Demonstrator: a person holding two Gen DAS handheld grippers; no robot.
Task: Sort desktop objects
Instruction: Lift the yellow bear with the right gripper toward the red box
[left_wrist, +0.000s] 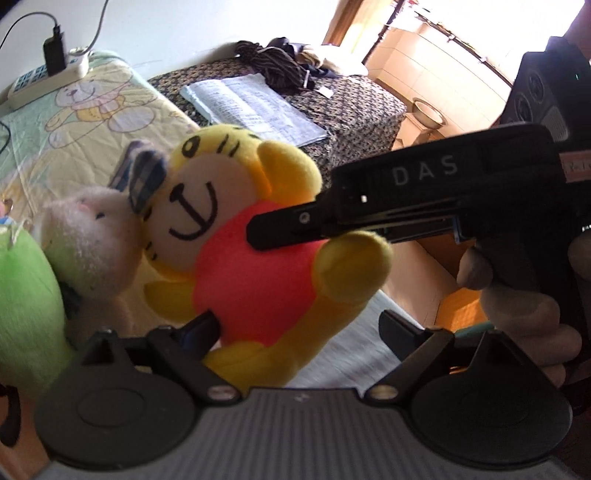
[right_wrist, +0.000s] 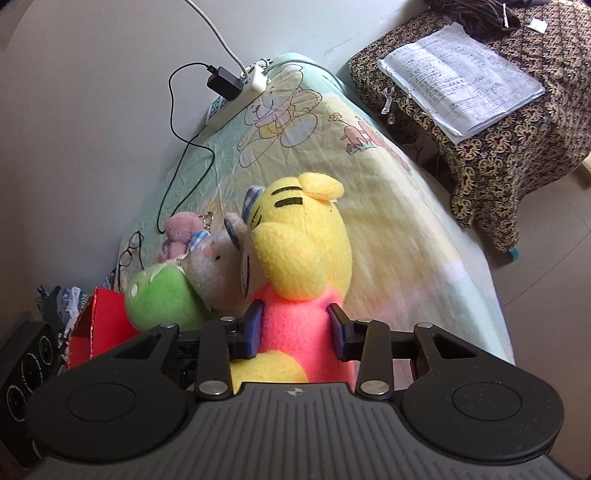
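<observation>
While the right gripper (right_wrist: 295, 332) clamps the tiger plush (right_wrist: 299, 254) at its pink torso, fingers (right_wrist: 251, 328) narrowed onto both sides, the left gripper (left_wrist: 299, 332) sits wide open with nothing held; its left finger (left_wrist: 199, 328) is against the plush's side, the right one clear. Tiger is upright, just above the worktop (right_wrist: 388, 206) near its front edge, head against a grey-white bunny plush (right_wrist: 218, 266). A green plush (right_wrist: 162, 299) is touching the bunny, a pink plush (right_wrist: 179, 232) behind, a red box (right_wrist: 99, 325) at the far left. Glasses (right_wrist: 129, 251) lie by the wall. The worktop is covered with a pale green-yellow cartoon-bear sheet. A power strip (right_wrist: 240, 96) with a black adapter (right_wrist: 225, 83) sits at the back, against the white wall (right_wrist: 92, 110). A second surface under dark floral cloth (right_wrist: 517, 129) carries an open notebook (right_wrist: 461, 77) and dark clothing (left_wrist: 280, 62). Tiled floor (right_wrist: 546, 277) lies to the right. The left view shows a hand (left_wrist: 524, 295) on the right gripper's handle and bright daylight at the rear.
</observation>
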